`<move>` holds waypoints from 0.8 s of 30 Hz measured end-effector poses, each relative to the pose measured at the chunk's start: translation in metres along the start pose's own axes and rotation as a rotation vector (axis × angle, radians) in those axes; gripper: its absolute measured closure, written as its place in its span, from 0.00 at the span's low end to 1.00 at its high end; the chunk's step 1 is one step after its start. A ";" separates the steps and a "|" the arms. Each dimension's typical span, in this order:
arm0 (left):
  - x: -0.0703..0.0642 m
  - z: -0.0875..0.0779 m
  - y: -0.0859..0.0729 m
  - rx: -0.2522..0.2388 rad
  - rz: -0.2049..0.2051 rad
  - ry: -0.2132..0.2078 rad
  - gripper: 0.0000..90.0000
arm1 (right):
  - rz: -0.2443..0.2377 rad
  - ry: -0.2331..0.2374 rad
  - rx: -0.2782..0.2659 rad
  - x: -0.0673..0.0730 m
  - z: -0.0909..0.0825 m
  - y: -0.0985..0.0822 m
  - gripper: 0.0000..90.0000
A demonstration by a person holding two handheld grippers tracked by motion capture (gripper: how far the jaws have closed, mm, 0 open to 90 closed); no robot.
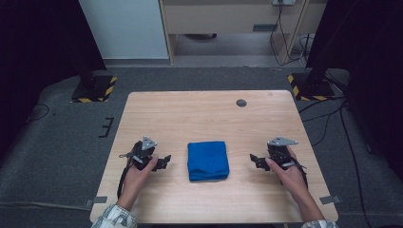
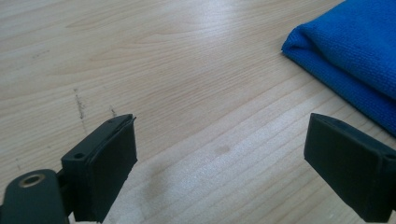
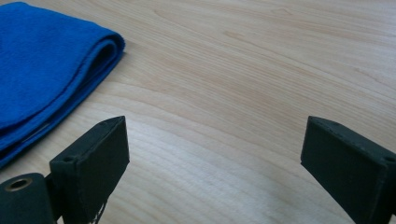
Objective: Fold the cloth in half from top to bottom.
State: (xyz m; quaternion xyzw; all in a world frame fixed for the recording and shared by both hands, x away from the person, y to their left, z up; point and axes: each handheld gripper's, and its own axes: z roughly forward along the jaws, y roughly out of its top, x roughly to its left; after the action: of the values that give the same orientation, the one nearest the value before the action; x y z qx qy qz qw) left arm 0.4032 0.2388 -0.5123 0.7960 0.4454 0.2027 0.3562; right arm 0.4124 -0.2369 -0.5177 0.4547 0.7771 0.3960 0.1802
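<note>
From the high view, a folded blue cloth [image 1: 207, 160] lies on the desk [image 1: 209, 114] midway between the left gripper [image 1: 164, 161] and right gripper [image 1: 254, 159], both with jaws released and empty. In the left gripper view the cloth [image 2: 348, 56] sits beyond the right-hand jaw, so a pinch there could catch just one layer and unfold it. In the right gripper view the cloth [image 3: 42, 70] lies past the left-hand jaw, so a low approach might shove it instead; no writing is readable.
</note>
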 end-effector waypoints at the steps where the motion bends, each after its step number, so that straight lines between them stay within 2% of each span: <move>1: 0.003 0.001 0.001 0.006 0.002 0.000 0.10 | 0.017 0.002 0.006 -0.003 0.001 0.001 0.09; 5: 0.017 0.002 0.004 -0.004 -0.034 -0.001 0.10 | 0.056 -0.031 0.001 -0.019 0.006 0.005 0.12; 9: 0.031 0.005 0.010 -0.002 -0.053 0.013 0.10 | 0.122 -0.020 -0.012 -0.034 0.008 0.009 0.12; 13: 0.043 0.012 0.013 0.016 -0.067 0.037 0.10 | 0.149 -0.040 -0.017 -0.046 0.011 0.015 0.12; 17: 0.050 0.020 0.011 0.028 -0.073 0.043 0.10 | 0.143 -0.101 -0.015 -0.053 0.016 0.020 0.12; 22: 0.052 0.029 0.007 0.045 -0.067 0.051 0.09 | 0.141 -0.125 0.012 -0.055 0.028 0.022 0.13; 24: 0.051 0.033 0.005 0.061 -0.066 0.058 0.09 | 0.125 -0.135 0.049 -0.052 0.035 0.019 0.11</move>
State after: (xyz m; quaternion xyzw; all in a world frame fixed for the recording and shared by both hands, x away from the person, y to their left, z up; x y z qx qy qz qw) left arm 0.4540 0.2678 -0.5298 0.7850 0.4877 0.2003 0.3253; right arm 0.4729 -0.2601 -0.5287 0.5322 0.7427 0.3559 0.1961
